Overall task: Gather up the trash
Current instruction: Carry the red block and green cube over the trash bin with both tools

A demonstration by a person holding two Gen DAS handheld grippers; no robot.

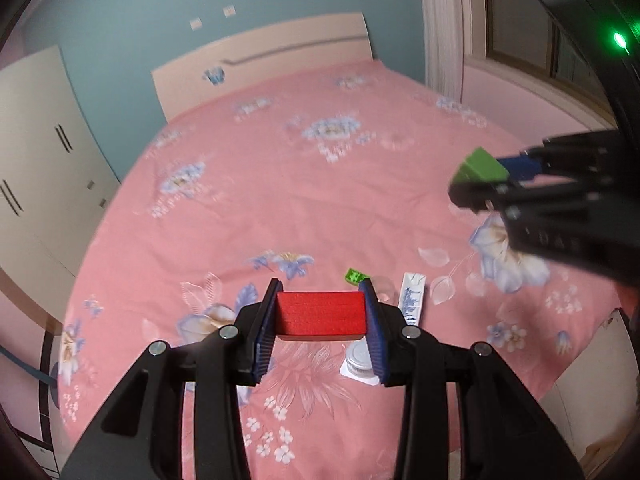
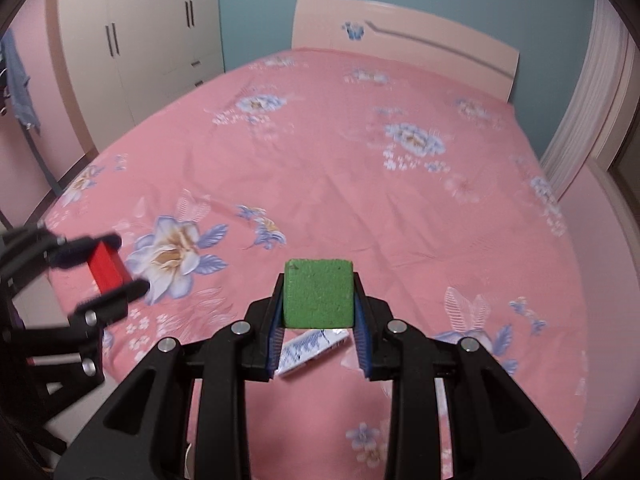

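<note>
The left claw (image 1: 320, 312) clamps a red block (image 1: 320, 316); the right claw (image 2: 318, 304) clamps a green block (image 2: 318, 298), both above the pink bed (image 2: 360, 180), near a white wrapper (image 2: 310, 350).

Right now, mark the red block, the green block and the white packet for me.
red block (image 1: 320, 314), left wrist view, middle of its top face
green block (image 2: 319, 294), right wrist view, middle of its facing side
white packet (image 2: 310, 348), right wrist view, blue-printed face, below the green block
</note>
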